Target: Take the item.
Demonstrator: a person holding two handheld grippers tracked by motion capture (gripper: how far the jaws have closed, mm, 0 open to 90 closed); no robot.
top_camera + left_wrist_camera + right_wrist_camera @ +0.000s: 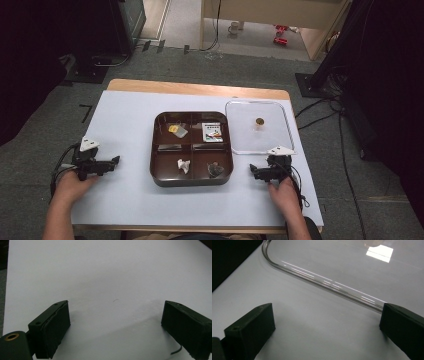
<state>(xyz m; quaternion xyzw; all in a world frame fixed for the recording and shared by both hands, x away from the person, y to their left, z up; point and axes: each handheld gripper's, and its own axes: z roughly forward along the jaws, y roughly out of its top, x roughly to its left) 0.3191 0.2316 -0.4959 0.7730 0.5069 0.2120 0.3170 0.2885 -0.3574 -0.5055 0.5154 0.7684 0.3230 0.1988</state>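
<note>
Clear lid beside brown tray; both grippers' jaws apart, empty.

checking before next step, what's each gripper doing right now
left gripper: open, nothing between the jaws, over the bare table.
right gripper: open, holding nothing, just short of the clear lid.

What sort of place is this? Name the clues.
Probably a lab or workshop set up for recording: a table under a white sheet, black stands with cables on grey carpet, and a person holding a left gripper and right gripper.
</note>
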